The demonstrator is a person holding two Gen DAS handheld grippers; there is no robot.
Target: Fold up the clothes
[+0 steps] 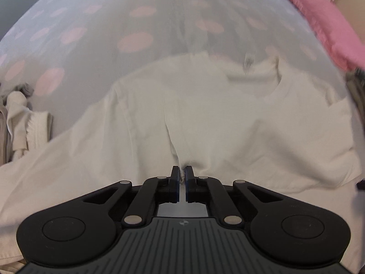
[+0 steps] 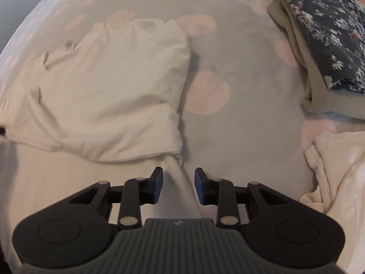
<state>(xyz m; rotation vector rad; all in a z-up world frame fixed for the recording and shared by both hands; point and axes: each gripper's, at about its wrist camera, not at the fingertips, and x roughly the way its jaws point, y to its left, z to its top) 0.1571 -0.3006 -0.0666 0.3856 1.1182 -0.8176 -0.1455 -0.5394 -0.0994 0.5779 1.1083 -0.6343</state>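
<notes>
The left gripper [image 1: 182, 171], jaws nearly together, pinches a small pucker of the cream-white cotton T-shirt [image 1: 205, 118] close to its near edge. The right gripper [image 2: 178, 178] stands well apart at the jaws, gripping nothing, with a narrow strip of the same shirt's cloth running between its fingers. The shirt lies on the grey bedspread with large pink dots [image 2: 239, 68], part of it already doubled over into a rough panel, the neck opening toward the far side in the left wrist view.

To fold it well, the pinch should likely gather both layers at the edge, the free gripper taking a matching hold so the cloth lifts level and lands square, without dragging wrinkles.

No containers are in view. A folded pile, dark floral fabric on a beige fleece [image 2: 324, 52], sits to the right, with loose pale pink clothing [image 2: 337, 171] nearer and a pink pillow [image 1: 330, 27] beyond.
</notes>
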